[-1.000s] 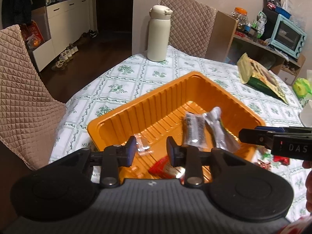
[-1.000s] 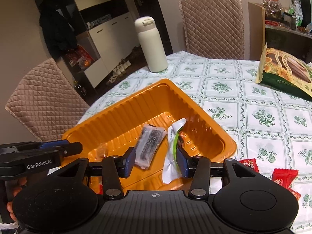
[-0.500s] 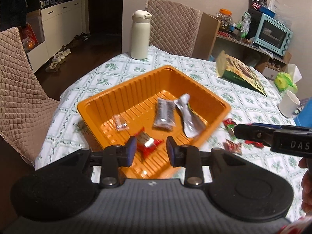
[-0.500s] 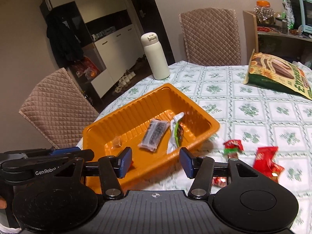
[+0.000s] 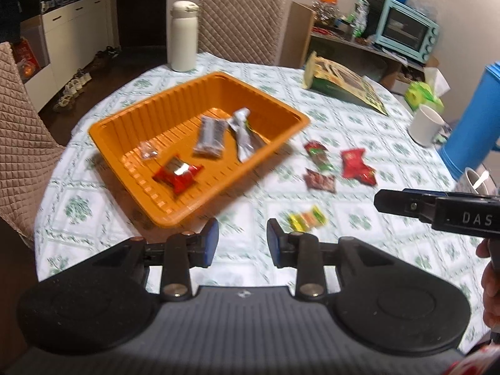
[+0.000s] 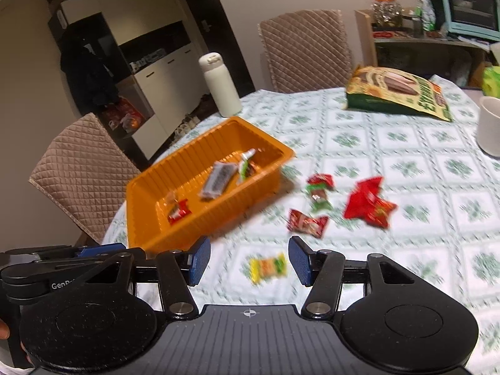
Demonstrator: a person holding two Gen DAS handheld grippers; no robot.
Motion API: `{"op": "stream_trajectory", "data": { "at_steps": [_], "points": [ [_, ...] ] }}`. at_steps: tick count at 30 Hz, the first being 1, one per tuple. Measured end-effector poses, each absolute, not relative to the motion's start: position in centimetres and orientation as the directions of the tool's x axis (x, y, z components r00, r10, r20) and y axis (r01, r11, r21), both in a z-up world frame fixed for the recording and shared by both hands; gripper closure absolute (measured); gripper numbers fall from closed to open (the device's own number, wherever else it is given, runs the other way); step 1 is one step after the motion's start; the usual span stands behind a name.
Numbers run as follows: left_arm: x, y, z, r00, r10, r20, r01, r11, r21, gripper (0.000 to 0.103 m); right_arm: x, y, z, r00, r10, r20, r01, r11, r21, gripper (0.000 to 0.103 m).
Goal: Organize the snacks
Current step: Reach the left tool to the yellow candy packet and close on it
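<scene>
A round dining table (image 5: 368,237) under a white cloth with a green floral grid fills the view, in a room with quilted beige chairs, white cabinets and a shelf carrying a pale blue toaster oven (image 5: 406,29).

An orange plastic tray (image 5: 175,112) sits on the table's left side. Inside it lie four snacks: a red wrapped candy (image 5: 178,172) near the front, a small clear wrapper (image 5: 148,151) to its left, a dark bar in clear film (image 5: 211,136) in the middle, and a silver sachet (image 5: 245,134) just beside the bar.

To the right of the tray, loose on the cloth, lie more snacks: a red and green candy (image 6: 318,192), a dark red candy (image 6: 307,222) nearer you, and a larger bright red packet (image 6: 368,203) to their right. A yellow and orange candy (image 6: 268,267) lies alone, closest to you.

Your left gripper (image 5: 242,243) hovers above bare cloth in front of the tray. Its blue pads stand a moderate way apart with nothing between them.

Your right gripper (image 6: 248,261) hovers over the cloth to the right of the tray's near corner. Its jaws are opening, wider than the left's, and they grip nothing; in its own camera the yellow and orange candy shows in the gap between the pads, lying on the table below them.

Farther back stand a cream flask (image 5: 182,36), a large sunflower-printed snack bag (image 6: 400,92) lying flat, a white mug (image 5: 426,125) and a blue jug (image 5: 472,118).
</scene>
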State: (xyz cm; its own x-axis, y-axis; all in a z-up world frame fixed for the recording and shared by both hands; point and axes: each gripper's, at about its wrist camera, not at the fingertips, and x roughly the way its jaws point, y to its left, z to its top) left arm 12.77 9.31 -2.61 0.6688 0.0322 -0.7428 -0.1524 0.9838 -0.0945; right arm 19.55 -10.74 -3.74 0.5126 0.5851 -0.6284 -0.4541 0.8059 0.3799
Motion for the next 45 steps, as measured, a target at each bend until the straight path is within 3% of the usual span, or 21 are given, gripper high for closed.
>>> {"op": "stream_trajectory", "data": {
  "at_steps": [22,34,45],
  "points": [
    [13.2,3.6,-6.0,0.625,-0.058,-0.779,0.019,0.998,-0.059,0.073,17.6,-16.6,-6.1,0.517,0.513,-0.686,-0.348,0.857,0.379,0.047],
    [16.6,2.4,-8.7,0.626,-0.066,-0.777,0.131,0.991,0.021,0.073,18.8,-17.7,-7.2,0.521,0.470,-0.713,-0.271,0.883,0.384,0.047],
    [20.6,2.1,-11.2,0.615,-0.079,-0.785,0.229,0.970,0.083,0.066,20.0,-18.4,-8.3,0.519,0.433,-0.737,-0.186,0.899,0.397,0.047]
  ]
}}
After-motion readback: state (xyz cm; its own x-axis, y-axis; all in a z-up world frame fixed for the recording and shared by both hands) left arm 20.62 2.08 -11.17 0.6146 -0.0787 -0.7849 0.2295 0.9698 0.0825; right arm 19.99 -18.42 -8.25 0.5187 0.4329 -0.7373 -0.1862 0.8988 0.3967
